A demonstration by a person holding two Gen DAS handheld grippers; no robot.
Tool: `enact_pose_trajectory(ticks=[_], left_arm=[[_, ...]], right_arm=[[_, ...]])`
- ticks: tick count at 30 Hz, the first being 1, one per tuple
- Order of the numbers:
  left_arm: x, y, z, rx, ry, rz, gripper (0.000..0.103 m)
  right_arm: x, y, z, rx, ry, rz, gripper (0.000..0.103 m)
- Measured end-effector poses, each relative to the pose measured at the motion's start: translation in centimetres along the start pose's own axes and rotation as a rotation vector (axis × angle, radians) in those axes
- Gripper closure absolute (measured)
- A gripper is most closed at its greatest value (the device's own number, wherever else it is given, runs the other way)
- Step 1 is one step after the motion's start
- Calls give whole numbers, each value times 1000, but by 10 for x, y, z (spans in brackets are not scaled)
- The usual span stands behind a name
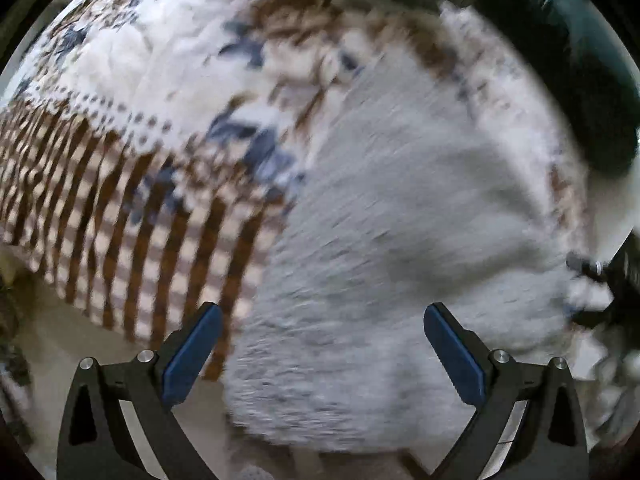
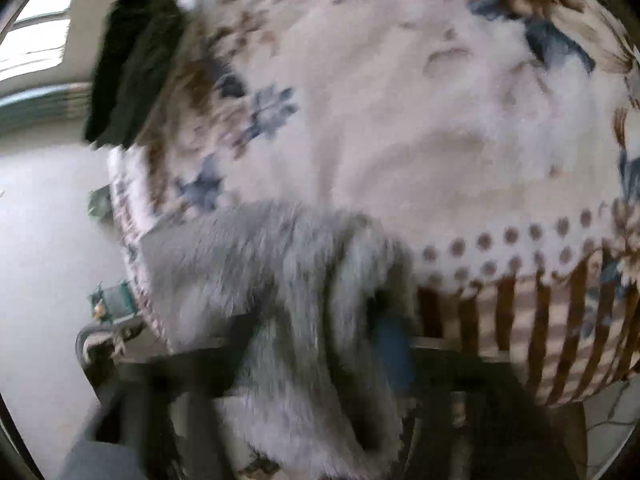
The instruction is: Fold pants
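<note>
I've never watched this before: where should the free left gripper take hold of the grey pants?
Probably the near edge of the pants, which hangs over the side of the blanket, coming in straight ahead. The left gripper is open above that fluffy hem; the right gripper seems to already pinch another part.

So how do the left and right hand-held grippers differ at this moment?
The left hand-held gripper is open, its blue pads spread wide with nothing between them; the right hand-held gripper is shut on the grey fuzzy pants. The left one shows sharply; the right one is blurred and largely hidden by fabric. Both are over the pants on the patterned blanket.
</note>
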State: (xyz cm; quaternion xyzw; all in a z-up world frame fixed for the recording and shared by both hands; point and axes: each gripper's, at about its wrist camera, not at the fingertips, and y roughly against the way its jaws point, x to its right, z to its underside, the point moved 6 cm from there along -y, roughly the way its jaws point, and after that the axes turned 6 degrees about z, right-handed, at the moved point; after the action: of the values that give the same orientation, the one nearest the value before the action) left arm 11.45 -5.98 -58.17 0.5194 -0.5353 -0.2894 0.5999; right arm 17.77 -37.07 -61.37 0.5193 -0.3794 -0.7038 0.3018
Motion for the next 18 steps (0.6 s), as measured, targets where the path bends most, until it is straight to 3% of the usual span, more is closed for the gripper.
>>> enact_pose_trajectory(ticks=[2,6,9,13,18], left_arm=[[6,2,-8,20,7,56,0],[2,-21,-28,-7,4,110,0],[-9,-46,-33,-72,33,175,0],[-20,-75,-35,-144,70,267,0],[-34,-100,-36,-220,155,411,1]], right_arm=[[-2,8,20,23,49,-4,4],[30,-27,58,-90,-19,6,4],[60,-66,70,-178,-186,-141,4],[63,-84,65,-174,-242,-335,4],[58,-103,59,-177,-249,-430,4]])
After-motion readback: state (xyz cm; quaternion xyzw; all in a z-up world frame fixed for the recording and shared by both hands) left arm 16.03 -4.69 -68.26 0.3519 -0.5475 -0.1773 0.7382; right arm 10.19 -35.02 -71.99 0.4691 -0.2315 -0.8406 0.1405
